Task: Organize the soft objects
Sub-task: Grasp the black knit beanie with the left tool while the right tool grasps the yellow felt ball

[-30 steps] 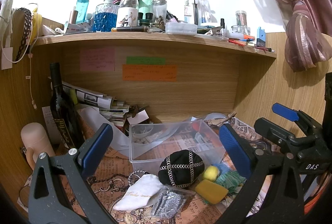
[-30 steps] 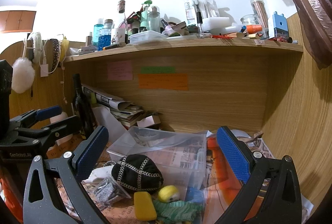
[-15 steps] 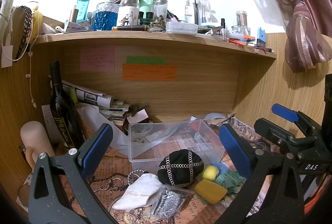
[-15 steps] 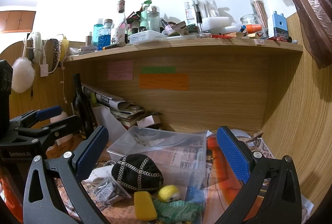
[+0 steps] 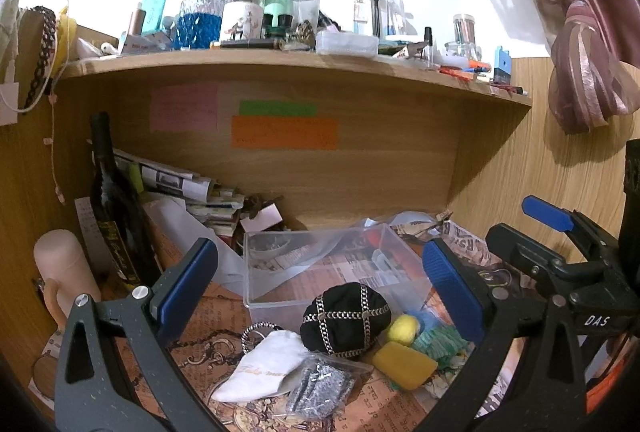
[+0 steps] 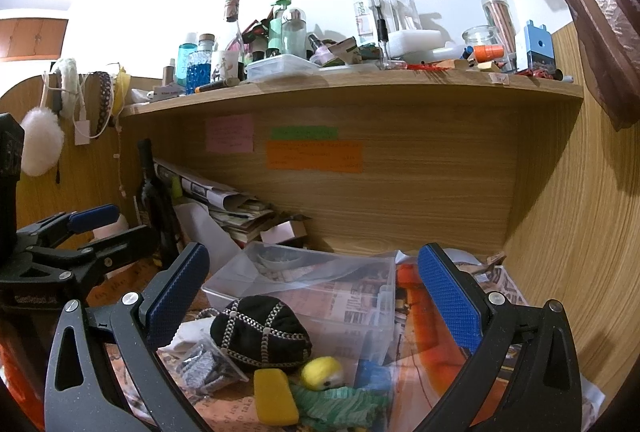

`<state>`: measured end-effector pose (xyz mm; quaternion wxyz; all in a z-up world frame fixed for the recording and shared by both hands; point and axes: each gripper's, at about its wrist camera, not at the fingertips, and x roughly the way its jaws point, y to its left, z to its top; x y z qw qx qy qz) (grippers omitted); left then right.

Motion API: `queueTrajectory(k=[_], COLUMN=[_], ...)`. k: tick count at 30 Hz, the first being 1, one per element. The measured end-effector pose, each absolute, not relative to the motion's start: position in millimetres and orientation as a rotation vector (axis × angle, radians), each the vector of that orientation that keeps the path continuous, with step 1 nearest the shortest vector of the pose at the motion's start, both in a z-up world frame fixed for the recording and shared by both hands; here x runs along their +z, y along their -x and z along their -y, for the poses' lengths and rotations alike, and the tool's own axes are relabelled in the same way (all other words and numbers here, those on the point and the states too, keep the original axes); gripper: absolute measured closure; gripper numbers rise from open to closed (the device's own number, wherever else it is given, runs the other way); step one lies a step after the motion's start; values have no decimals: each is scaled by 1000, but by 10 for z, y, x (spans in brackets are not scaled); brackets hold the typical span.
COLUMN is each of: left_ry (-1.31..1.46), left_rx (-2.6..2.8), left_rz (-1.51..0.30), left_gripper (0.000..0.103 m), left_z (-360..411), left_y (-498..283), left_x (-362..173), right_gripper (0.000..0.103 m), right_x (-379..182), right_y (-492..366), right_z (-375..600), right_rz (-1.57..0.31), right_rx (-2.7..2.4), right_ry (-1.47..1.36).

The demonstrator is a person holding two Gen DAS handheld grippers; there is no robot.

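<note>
A pile of soft things lies on the newspaper-covered desk in front of a clear plastic box (image 5: 320, 264) (image 6: 320, 292): a black cap with silver chain trim (image 5: 344, 318) (image 6: 260, 332), a yellow sponge (image 5: 404, 359) (image 6: 275, 396), a yellow ball (image 5: 403, 324) (image 6: 322, 372), a green cloth (image 5: 440, 338) (image 6: 340, 404), a white pouch (image 5: 264, 364) and a bag of grey pieces (image 5: 320, 388) (image 6: 204, 364). My left gripper (image 5: 320, 288) is open and empty above the pile. My right gripper (image 6: 312, 296) is open and empty above the box and cap.
A dark wine bottle (image 5: 114, 216) and stacked newspapers (image 5: 180, 187) stand at the back left. A cluttered wooden shelf (image 5: 280, 59) overhangs the desk. Wooden walls close both sides. A pink curtain (image 5: 580, 51) hangs at the right. A beige cylinder (image 5: 64, 272) stands at left.
</note>
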<state>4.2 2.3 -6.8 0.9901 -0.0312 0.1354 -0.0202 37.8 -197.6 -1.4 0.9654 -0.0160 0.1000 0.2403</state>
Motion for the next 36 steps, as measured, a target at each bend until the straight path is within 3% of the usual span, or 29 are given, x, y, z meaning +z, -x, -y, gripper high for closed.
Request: queueTrajectory(k=[10, 19, 22, 30, 36], left_ry=[133, 118, 117, 142, 178], left_rx=[-72, -60, -60, -104, -171], left_rz=[-489, -571, -599, -683, -723], left_gripper=[0, 0, 12, 25, 51], left_z=[-132, -83, -71, -85, -97], left_y=[-404, -655, -786, -1141, -1258], left_x=[-561, -908, -966, -1155, -1263], right_gripper=[0, 1, 11, 24, 39], right_x=[-398, -839, -904, -1027, -1171], right_y=[-701, -963, -1044, -1226, -1369], right_z=[2088, 2192, 2165, 1946, 1880], right_rz=[-373, -590, -633, -703, -781], right_rx=[450, 450, 482, 547, 601], right_ry=[45, 45, 35, 68, 48])
